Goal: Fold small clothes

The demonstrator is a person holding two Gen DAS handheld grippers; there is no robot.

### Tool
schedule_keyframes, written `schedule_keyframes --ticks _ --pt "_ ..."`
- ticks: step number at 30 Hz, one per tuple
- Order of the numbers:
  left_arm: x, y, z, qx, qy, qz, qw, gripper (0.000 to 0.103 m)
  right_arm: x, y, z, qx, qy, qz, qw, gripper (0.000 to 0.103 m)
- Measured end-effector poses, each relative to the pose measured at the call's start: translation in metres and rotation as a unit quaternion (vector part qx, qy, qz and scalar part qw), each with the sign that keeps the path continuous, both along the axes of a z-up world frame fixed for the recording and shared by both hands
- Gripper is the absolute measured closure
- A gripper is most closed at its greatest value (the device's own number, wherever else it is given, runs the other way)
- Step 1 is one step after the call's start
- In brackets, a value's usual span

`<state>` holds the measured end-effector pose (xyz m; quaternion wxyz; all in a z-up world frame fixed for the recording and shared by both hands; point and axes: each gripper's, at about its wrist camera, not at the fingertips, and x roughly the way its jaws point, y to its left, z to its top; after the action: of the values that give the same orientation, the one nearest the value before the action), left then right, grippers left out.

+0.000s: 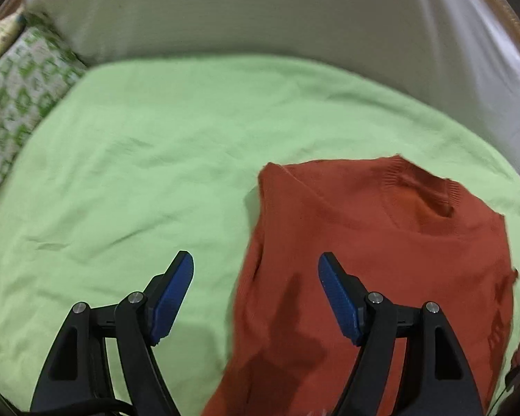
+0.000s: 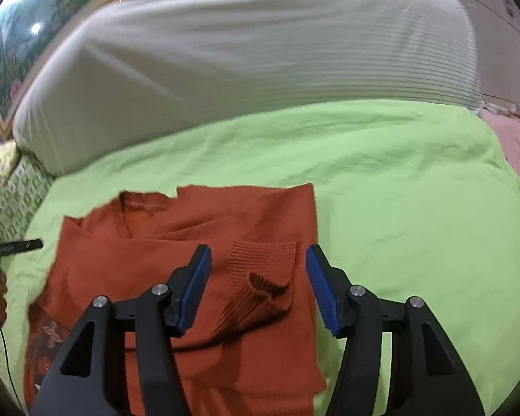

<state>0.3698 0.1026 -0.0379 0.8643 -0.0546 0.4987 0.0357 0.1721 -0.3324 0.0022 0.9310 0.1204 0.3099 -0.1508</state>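
On the bed, lower right of the left wrist view, an orange sweater [image 1: 381,260] lies flat on a light green sheet [image 1: 138,156], neck opening toward the upper right, side edge running down the middle of the frame. Left gripper [image 1: 256,291] hangs above it, jaws wide apart, nothing between them; its left blue pad [image 1: 171,298] is over bare sheet, its right pad [image 1: 339,301] over the sweater. Far right edge of that view: a sliver of black tool and some fingers, mostly cut off. Right wrist view: same sweater [image 2: 190,277] fills the lower left and centre, partly folded, with a sleeve laid across the body so that its ribbed cuff [image 2: 260,277] sits in the middle of the frame. Right gripper [image 2: 258,287] is above that cuff, jaws wide apart, holding nothing, cuff showing in the gap between the blue pads; contact with the cloth cannot be told. Some floral print shows on the sweater at lower left. Green sheet [image 2: 416,225] runs across the right half. White striped pillow [image 2: 260,52] across the top in both views, blurred. Green-and-white patterned cloth [image 1: 14,104] at the upper left of the left view, pink cloth [image 2: 516,145] at the right edge of the right view. Left edge of the right view shows the other black tool and a hand, partly cut off.
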Motion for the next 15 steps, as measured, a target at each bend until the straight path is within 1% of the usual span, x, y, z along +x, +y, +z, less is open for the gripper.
schedule_keyframes --ticks 1,2,3,4,5,6,7,8,9,10,11,12,13,15 --pt "0.012 -0.003 -0.011 0.011 0.011 0.002 0.9999 0.028 0.007 -0.001 -0.004 -0.004 0.015 0.006 1.0 0.045" --pt "0.021 -0.006 -0.02 0.022 0.022 0.005 0.9995 0.03 0.016 -0.002 -0.01 -0.01 0.03 0.009 0.999 0.045" --pt "0.029 -0.007 -0.029 0.028 0.028 0.005 0.9992 0.036 0.022 -0.002 -0.014 -0.01 0.043 0.013 0.999 0.046" --pt "0.033 -0.011 -0.037 0.022 0.028 -0.005 0.9993 0.061 0.03 -0.003 -0.021 -0.006 0.062 0.026 0.998 0.052" --pt "0.036 -0.015 -0.041 0.013 0.027 -0.021 0.9993 0.084 0.035 -0.002 -0.025 -0.006 0.074 0.036 0.997 0.079" --pt "0.036 -0.019 -0.038 0.023 0.019 -0.024 0.9993 0.087 0.041 0.001 -0.03 -0.014 0.091 0.042 0.995 0.099" --pt "0.035 -0.021 -0.033 0.035 0.007 -0.023 0.9991 0.093 0.044 0.003 -0.031 -0.026 0.096 0.042 0.994 0.099" --pt "0.035 -0.021 -0.028 0.042 -0.006 -0.019 0.9989 0.094 0.044 0.004 -0.027 -0.035 0.085 0.043 0.995 0.099" --pt "0.035 -0.018 -0.022 0.043 -0.018 -0.01 0.9989 0.094 0.042 0.003 -0.02 -0.035 0.064 0.038 0.997 0.1" --pt "0.036 -0.01 -0.019 0.038 -0.026 0.008 0.9989 0.095 0.039 -0.001 -0.013 -0.028 0.043 0.032 0.998 0.1" --pt "0.038 -0.005 -0.02 0.045 -0.027 0.024 0.9983 0.098 0.035 -0.008 -0.008 -0.015 0.022 0.018 0.999 0.1" --pt "0.04 -0.002 -0.024 0.057 -0.021 0.033 0.9976 0.098 0.033 -0.015 -0.008 -0.006 0.013 0.002 1.0 0.1" --pt "0.043 -0.002 -0.031 0.062 -0.008 0.026 0.9977 0.098 0.033 -0.018 -0.011 -0.008 0.023 -0.01 1.0 0.1" --pt "0.04 -0.002 -0.035 0.066 -0.004 0.016 0.9977 0.097 0.039 -0.019 -0.029 -0.013 0.075 -0.016 0.997 0.099"
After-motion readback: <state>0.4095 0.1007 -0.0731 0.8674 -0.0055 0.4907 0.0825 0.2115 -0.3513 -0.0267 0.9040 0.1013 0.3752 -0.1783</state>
